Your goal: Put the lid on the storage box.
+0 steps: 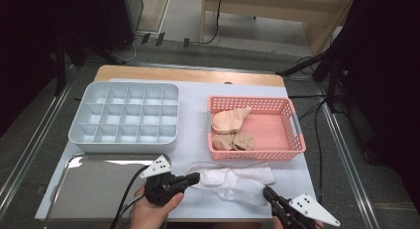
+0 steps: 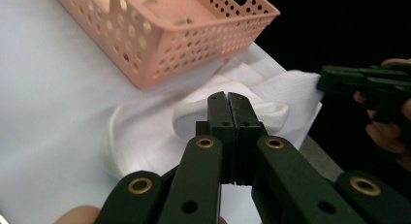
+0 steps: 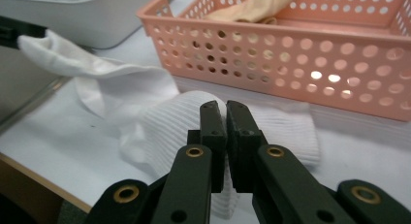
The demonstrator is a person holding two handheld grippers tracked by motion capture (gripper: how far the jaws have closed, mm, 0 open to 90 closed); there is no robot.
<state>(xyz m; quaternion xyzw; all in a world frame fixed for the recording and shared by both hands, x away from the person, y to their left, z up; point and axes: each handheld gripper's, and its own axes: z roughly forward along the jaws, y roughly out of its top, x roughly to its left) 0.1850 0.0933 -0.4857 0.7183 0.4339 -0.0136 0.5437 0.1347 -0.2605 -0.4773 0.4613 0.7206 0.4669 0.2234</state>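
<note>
White socks (image 1: 233,179) lie in a loose pile on the white table cover, just in front of the pink basket (image 1: 257,153). My left gripper (image 1: 194,178) is shut on the pile's left end; in the left gripper view its jaws (image 2: 228,99) are pressed together against a fold of the sock (image 2: 145,132). My right gripper (image 1: 266,191) is shut on the ribbed right end, with white fabric (image 3: 160,122) pinched between the jaws (image 3: 225,107). The right gripper view has the left end of the sock lifted by the left gripper (image 3: 14,32).
The pink basket (image 3: 291,54) holds beige socks (image 1: 230,121). A grey divided organiser (image 1: 124,115) stands at the back left, and a shiny metal tray (image 1: 94,189) lies at the front left. The table's front edge runs close under both hands.
</note>
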